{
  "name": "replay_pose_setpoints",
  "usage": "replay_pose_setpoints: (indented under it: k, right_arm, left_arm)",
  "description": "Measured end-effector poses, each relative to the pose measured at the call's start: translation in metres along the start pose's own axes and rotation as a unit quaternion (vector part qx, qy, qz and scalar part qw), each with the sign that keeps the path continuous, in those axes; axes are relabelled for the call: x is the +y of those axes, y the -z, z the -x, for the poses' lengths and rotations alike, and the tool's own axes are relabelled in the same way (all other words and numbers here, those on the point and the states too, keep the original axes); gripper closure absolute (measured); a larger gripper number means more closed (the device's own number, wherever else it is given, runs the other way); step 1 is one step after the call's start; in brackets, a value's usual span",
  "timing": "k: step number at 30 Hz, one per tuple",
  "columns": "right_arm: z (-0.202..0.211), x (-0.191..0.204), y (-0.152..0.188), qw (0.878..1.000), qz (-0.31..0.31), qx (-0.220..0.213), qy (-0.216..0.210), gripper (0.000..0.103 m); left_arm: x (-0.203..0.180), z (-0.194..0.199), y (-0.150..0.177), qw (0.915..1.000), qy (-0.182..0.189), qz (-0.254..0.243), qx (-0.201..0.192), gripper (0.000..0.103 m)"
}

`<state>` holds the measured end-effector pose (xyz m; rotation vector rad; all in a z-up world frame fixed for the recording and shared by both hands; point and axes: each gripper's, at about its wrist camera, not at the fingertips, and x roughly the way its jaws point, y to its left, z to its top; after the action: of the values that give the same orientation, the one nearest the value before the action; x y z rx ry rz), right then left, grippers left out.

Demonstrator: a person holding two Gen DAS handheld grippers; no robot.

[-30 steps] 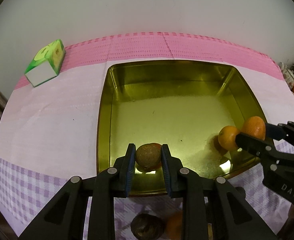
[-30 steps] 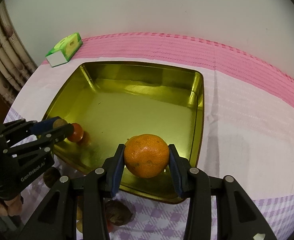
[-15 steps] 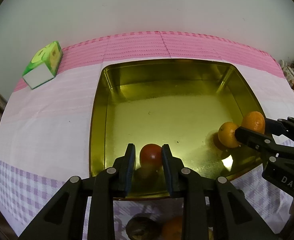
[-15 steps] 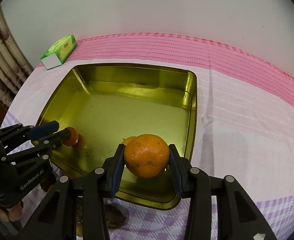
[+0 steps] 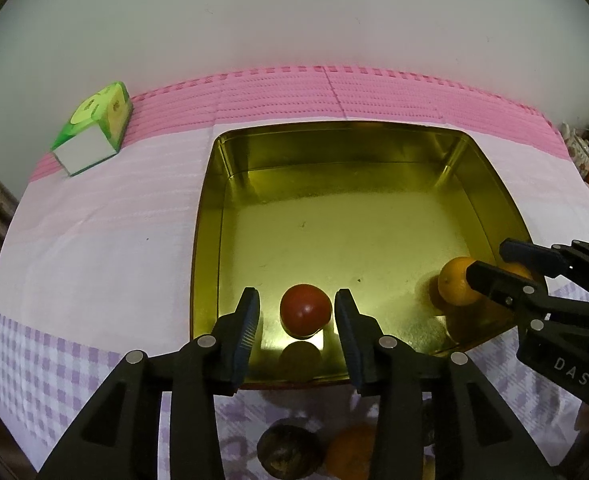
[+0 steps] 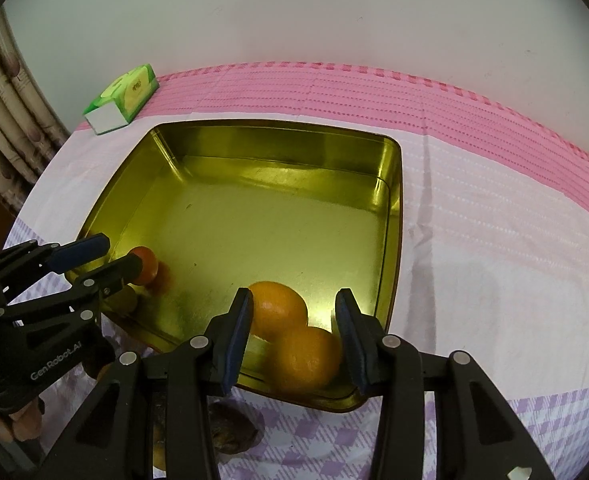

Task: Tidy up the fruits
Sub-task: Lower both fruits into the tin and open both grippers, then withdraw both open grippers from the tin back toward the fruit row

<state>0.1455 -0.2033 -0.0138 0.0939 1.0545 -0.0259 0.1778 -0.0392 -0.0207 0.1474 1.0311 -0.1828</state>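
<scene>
red fruit [image 5: 305,309] on tin [image 5: 206,240] floor, near front wall; two oranges [image 6: 294,340] in front right corner. left tool [image 5: 297,330] released, right tool [image 6: 292,334] released. remaining: brown fruit [image 5: 288,454], orange [image 5: 348,454] on counter [image 5: 94,248].

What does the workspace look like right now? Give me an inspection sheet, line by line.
Surface: tablecloth, pink band at the back, white middle, purple check at the front.
Job's things: gold tin holds a red fruit and two oranges touching each other; a dark fruit and another orange lie on the cloth in front of the tin.
Clutter: green tissue pack at the back left.
Grippers: left tongs open around the red fruit, not touching it; right tongs open around the oranges.
Cables: nothing seen.
Surroundings: plain wall behind; curtain at left.
</scene>
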Motion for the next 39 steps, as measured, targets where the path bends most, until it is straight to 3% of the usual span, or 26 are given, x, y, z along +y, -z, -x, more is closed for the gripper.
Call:
replay_pose_setpoints:
  k: [10,23,39]
  right_arm:
    - [0.011,0.002,0.003,1.000,-0.003,-0.009,0.001,0.062]
    - [0.044,0.009,0.034,1.000,0.002,-0.023,-0.003,0.062]
    - [0.036,0.003,0.086,1.000,-0.003,0.012,-0.011,0.062]
  left_arm:
    - [0.007,0.015,0.007,0.9999,-0.007,0.001,-0.012,0.061]
    - [0.026,0.045,0.034,0.9992,-0.018,0.023,-0.025,0.061]
    - [0.032,0.046,0.097,0.9993,-0.022,0.025,0.015,0.061]
